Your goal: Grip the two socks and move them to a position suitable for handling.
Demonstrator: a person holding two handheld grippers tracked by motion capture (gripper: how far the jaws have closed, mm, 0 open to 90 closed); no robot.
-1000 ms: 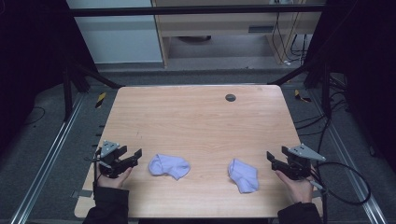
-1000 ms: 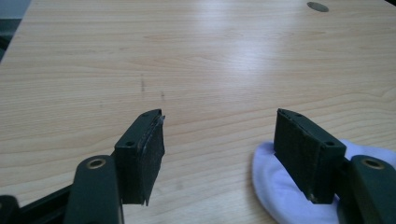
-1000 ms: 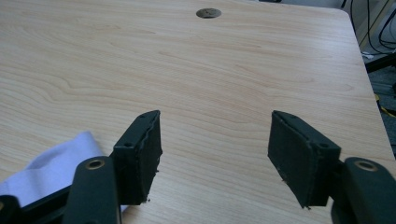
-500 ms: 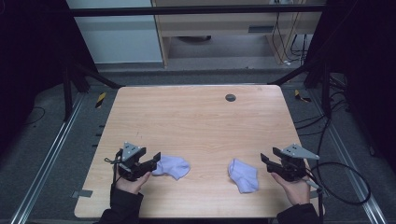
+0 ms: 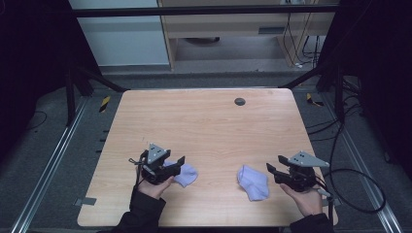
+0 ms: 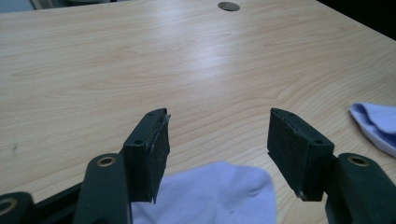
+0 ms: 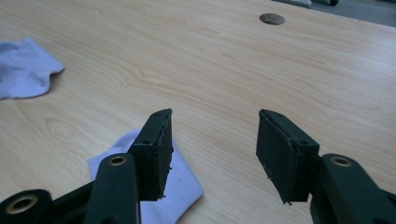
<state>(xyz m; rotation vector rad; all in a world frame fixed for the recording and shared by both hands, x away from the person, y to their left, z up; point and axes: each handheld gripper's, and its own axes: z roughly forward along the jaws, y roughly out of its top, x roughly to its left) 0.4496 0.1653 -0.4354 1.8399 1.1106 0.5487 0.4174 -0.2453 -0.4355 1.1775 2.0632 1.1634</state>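
Note:
Two pale blue socks lie on the wooden table [image 5: 204,126] near its front edge. My left gripper [image 5: 179,165] hangs open over the left sock [image 5: 188,174]. In the left gripper view the left gripper [image 6: 217,121] has just been closing a little. The left sock [image 6: 210,191] lies low between the jaws, and the pads are not pressing on it. My right gripper [image 5: 275,165] is open just right of the right sock [image 5: 253,182]. The right gripper [image 7: 215,116] has also narrowed. A corner of the right sock [image 7: 184,184] lies under one jaw, and nothing is between the pads.
A round dark hole [image 5: 239,101] sits in the table near its far edge. A black cable [image 5: 359,194] loops off the right gripper past the table's right edge. Each gripper view also shows the other sock [image 6: 378,123] [image 7: 23,70] off to the side.
The left gripper has moved right from the table's left edge until its jaws reach over the left sock. The right gripper has edged left toward the right sock. Neither sock has moved.

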